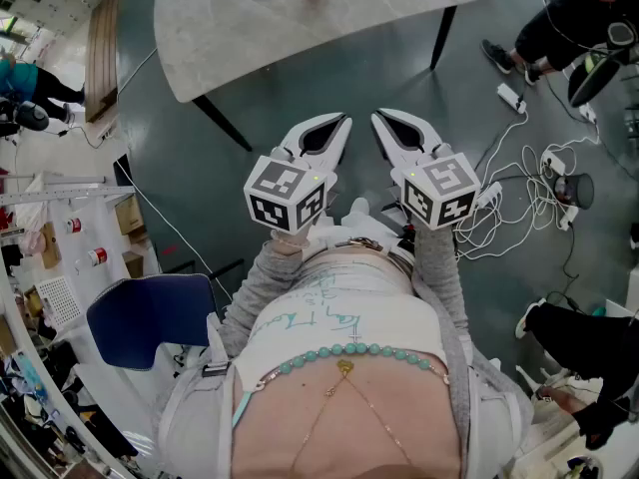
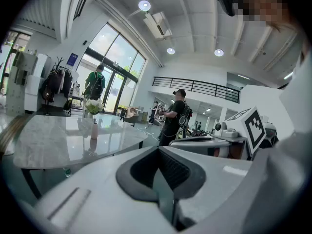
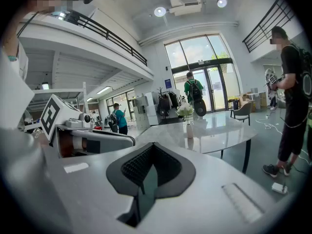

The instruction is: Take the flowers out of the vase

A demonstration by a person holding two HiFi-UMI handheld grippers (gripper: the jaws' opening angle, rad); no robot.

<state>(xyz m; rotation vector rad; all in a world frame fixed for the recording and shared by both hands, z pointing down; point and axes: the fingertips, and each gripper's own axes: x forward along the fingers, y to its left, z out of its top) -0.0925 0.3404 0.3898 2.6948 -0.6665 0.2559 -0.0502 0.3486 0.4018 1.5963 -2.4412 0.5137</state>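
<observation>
Head view: left gripper (image 1: 334,128) & right gripper (image 1: 385,124) are held close to the body, short of the table (image 1: 250,18), prob. approach not begun. Both pinched closed, nothing betw. jaws. Flowers (image 2: 93,106) sit in vase (image 2: 94,129), back from tabletop's near edge, well apart from both.

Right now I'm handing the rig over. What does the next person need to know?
Left gripper: jaws together, nothing between them, held close to the chest.
Right gripper: the same, jaws together and empty.
Things: the white flowers stand in a slim pale vase on the marble table, some way ahead of both grippers.
Done: nothing yet; the flowers are in the vase.
Left: step up to the table, open one gripper, close it on the stems and lift the flowers out. Steadying the vase with the other gripper would probably help.
</observation>
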